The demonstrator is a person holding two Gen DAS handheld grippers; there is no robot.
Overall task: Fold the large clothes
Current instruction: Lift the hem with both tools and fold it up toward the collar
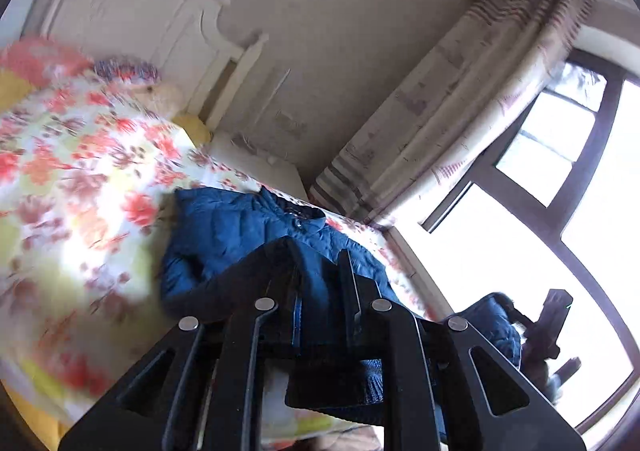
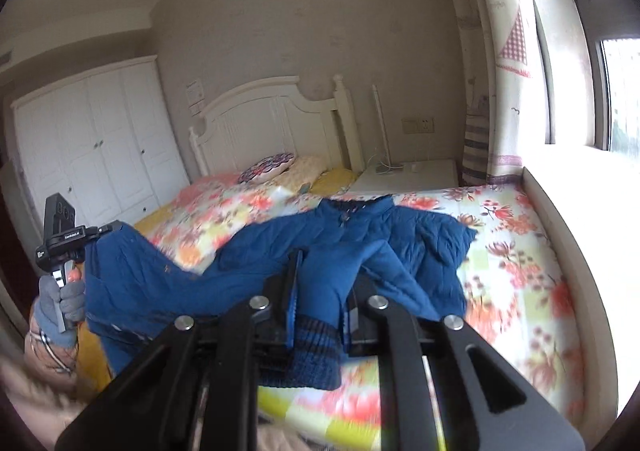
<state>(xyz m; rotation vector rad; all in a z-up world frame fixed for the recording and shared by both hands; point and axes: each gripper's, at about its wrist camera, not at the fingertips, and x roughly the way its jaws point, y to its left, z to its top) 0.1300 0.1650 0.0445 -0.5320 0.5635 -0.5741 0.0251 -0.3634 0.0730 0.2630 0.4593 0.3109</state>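
A blue quilted jacket (image 2: pixel 352 247) lies spread on the floral bedspread (image 2: pixel 516 263), collar toward the headboard. My right gripper (image 2: pixel 326 273) is shut on a sleeve just above its dark knit cuff (image 2: pixel 312 351), and the cuff hangs below the fingers. My left gripper (image 1: pixel 320 257) is shut on another part of the jacket (image 1: pixel 224 227), with dark knit trim (image 1: pixel 352 383) hanging under it. In the right wrist view the left gripper (image 2: pixel 109 229) holds a lifted jacket edge at far left, carried by a gloved hand (image 2: pixel 60 303). The right gripper (image 1: pixel 520 325) shows at the right of the left wrist view.
A white headboard (image 2: pixel 260 123) and pillows (image 2: pixel 268 167) are at the bed's far end. A white nightstand (image 2: pixel 416 173) with a thin lamp stands beside it. A wardrobe (image 2: pixel 92 147) lines the left wall. A curtain (image 2: pixel 508 63) and a bright window ledge (image 2: pixel 588 211) run along the right.
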